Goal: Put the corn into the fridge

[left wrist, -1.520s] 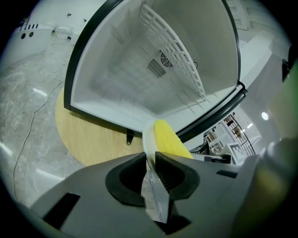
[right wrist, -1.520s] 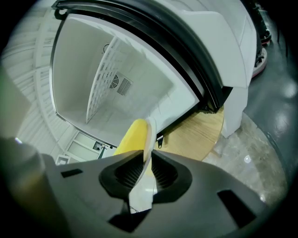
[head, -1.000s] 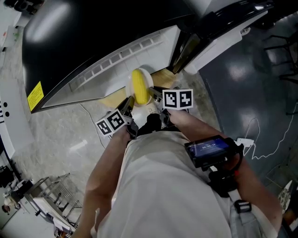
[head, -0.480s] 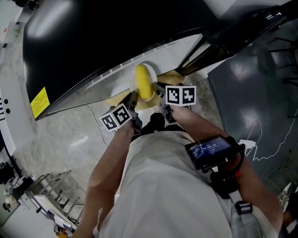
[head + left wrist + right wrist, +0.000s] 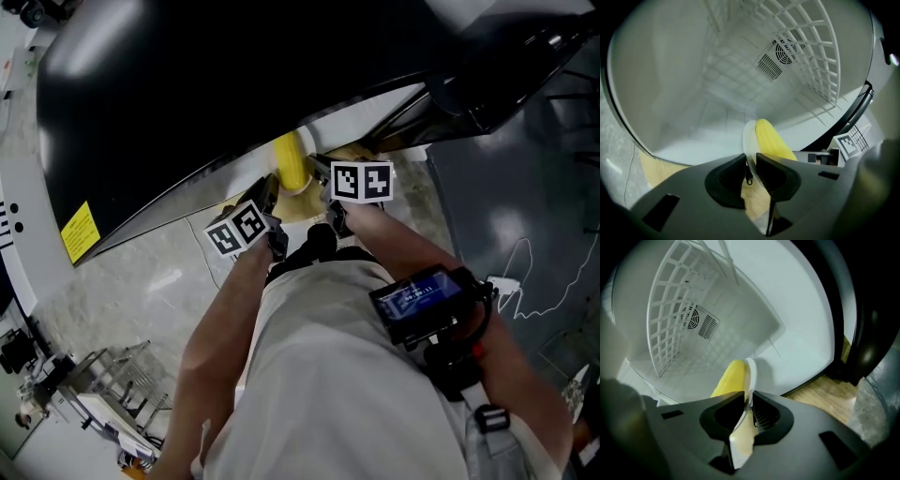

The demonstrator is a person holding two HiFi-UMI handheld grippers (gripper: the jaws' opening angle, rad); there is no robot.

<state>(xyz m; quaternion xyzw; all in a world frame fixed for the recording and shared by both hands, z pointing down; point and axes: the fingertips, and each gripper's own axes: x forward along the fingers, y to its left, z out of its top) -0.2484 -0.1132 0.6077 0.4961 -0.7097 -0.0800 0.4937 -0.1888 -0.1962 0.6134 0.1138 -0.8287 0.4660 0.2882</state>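
A yellow corn cob [image 5: 289,159] lies on a white plate [image 5: 301,186], held at the mouth of the open fridge [image 5: 187,84]. My left gripper [image 5: 270,194] is shut on the plate's left rim. My right gripper [image 5: 320,170] is shut on its right rim. In the left gripper view the corn [image 5: 771,143] rests on the plate [image 5: 748,136] just past the gripper [image 5: 751,168], with the white fridge inside behind it. The right gripper view shows the corn [image 5: 729,378] and plate [image 5: 751,373] beyond that gripper [image 5: 749,411]. The fridge's black top hides the plate's far part in the head view.
A white wire shelf [image 5: 811,51] and a round fan vent [image 5: 777,57] line the fridge's inside. The open door [image 5: 506,66] stands at the right, its dark seal [image 5: 848,310] close by. A wooden board [image 5: 829,394] lies below the opening. A white cable [image 5: 525,291] trails over the grey floor.
Both grippers have carried the plate and corn forward into the fridge opening. The fridge's black top now covers more of the plate.
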